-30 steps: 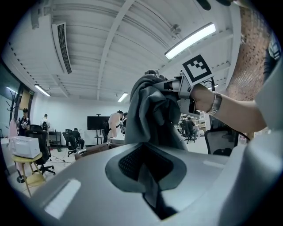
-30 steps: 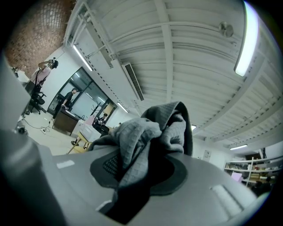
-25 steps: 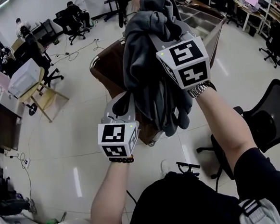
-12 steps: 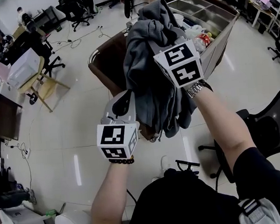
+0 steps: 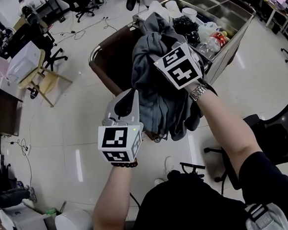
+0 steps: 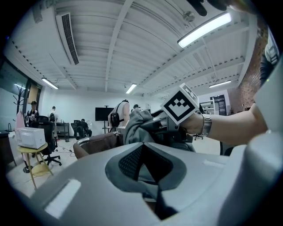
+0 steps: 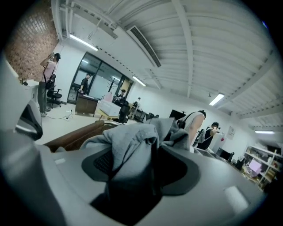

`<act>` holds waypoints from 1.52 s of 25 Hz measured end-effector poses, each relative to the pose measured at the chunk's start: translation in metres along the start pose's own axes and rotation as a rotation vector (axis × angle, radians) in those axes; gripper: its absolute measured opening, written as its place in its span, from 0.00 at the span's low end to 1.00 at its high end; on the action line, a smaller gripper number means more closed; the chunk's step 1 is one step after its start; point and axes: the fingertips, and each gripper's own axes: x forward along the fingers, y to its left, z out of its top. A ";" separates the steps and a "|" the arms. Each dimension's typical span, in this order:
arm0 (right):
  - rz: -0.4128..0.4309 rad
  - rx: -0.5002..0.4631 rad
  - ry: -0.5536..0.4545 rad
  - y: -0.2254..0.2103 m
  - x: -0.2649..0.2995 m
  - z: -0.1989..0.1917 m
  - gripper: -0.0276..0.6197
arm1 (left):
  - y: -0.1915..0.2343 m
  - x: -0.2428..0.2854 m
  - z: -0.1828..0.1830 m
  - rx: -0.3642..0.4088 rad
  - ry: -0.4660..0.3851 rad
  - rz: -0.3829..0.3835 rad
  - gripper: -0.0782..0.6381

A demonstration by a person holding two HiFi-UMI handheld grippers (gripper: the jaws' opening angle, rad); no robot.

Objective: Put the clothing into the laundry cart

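Head view. The right gripper (image 7: 142, 170) holds up a grey garment (image 5: 155, 94) over the near edge of the brown laundry cart (image 5: 109, 65); the cloth is bunched at the top and its lower folds hang down the cart's near side, not yet inside. Its jaws have just been opening: they stand apart, with a fold of the garment draped between them. The left gripper (image 5: 127, 96) points level at the garment's left edge, just beside it. Its jaws are together, though whether they pinch any cloth is not clear from its own view. A steel trolley (image 5: 235, 18) carrying cups and bottles stands behind the cart.
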 end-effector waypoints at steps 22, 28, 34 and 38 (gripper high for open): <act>-0.032 0.009 -0.086 0.024 -0.073 -0.003 0.40 | -0.030 -0.025 0.005 0.005 -0.008 -0.036 0.11; -0.065 0.001 -0.127 0.045 -0.120 0.000 0.33 | -0.051 -0.049 0.018 0.016 -0.016 -0.050 0.11; -0.081 -0.001 -0.169 0.077 -0.165 0.000 0.27 | -0.070 -0.076 0.026 0.022 -0.023 -0.069 0.11; -0.081 0.021 -0.202 0.100 -0.193 -0.001 0.26 | -0.083 -0.095 0.033 0.027 -0.031 -0.085 0.11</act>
